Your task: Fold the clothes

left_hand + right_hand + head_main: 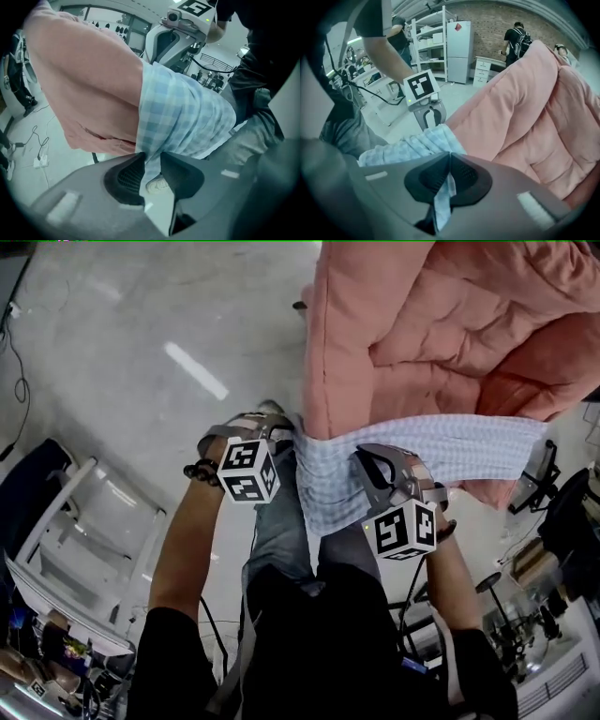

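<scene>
The jaws of the right gripper (450, 154) are pressed together on a thin strip of the checked cloth (422, 446), which hangs down between the ribbed pads. The jaws of the left gripper (152, 157) stand a little apart. The gap at their tips is filled by a bunched fold of the same cloth, so the cloth is pinched there as well.

The cloth is thin and woven, in a pale blue and white check, and softly creased. It is held up in the air in front of the person. One part is stretched as a flat band across the near lower edge of the pink quilt (422, 324), and the rest is draped down in front of the person's jeans (277, 531).

The quilt is matte and thickly padded, and it is stitched into puffy panels with rounded folds. Its left edge is seen as a long vertical line in the head view.

To the left of that edge, a wide stretch of glossy pale grey floor (141, 334) is left open. A white rack (84, 512) stands well apart at the lower left, and dark equipment is crowded along the right edge. In the right gripper view, white shelving (429, 37) and a brick wall (497, 18) are seen far behind.
</scene>
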The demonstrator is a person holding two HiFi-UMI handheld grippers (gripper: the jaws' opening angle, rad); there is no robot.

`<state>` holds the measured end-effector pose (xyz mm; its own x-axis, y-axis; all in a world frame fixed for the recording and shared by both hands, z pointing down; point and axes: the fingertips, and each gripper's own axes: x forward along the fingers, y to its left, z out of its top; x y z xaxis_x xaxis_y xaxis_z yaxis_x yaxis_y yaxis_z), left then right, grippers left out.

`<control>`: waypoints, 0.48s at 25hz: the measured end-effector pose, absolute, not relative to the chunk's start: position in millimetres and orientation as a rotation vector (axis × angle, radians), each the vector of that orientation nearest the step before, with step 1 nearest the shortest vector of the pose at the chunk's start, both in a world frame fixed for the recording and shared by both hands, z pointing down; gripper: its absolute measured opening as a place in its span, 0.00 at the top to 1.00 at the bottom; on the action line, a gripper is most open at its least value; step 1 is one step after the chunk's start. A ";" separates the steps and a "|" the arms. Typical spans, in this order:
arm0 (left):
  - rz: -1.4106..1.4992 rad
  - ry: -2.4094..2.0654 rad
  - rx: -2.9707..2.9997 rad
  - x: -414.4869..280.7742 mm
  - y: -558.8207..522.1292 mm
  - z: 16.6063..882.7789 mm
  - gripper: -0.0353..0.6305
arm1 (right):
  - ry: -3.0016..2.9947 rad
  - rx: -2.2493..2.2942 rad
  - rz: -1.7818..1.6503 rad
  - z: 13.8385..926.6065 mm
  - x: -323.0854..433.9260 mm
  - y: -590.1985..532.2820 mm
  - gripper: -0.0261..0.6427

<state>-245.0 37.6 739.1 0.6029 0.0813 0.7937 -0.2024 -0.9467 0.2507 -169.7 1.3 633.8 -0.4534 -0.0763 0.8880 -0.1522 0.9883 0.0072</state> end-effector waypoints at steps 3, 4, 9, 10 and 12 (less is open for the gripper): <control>1.269 -0.089 2.538 -238.1 36.2 737.3 0.91 | -2.025 0.231 0.109 630.9 -165.4 -2.5 0.94; 1.267 -0.100 2.537 -237.8 35.0 735.9 0.92 | -2.021 0.250 0.114 629.4 -163.9 -3.9 0.94; 1.239 -0.178 2.524 -255.7 35.7 713.1 0.92 | -2.012 0.293 0.099 617.3 -159.8 -7.3 0.94; 1.240 -0.193 2.525 -261.8 37.5 706.2 0.92 | -2.013 0.295 0.086 613.1 -159.5 -7.9 0.94; 1.246 -0.234 2.523 -275.6 39.8 694.1 0.92 | -2.017 0.306 0.059 603.8 -160.2 -12.6 0.94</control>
<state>-275.6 39.8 694.1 0.6071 -0.0065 0.7946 -0.2824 -0.9364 0.2081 -160.2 -12.6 603.8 -0.4202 -0.1896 0.8874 -0.2416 0.9660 0.0920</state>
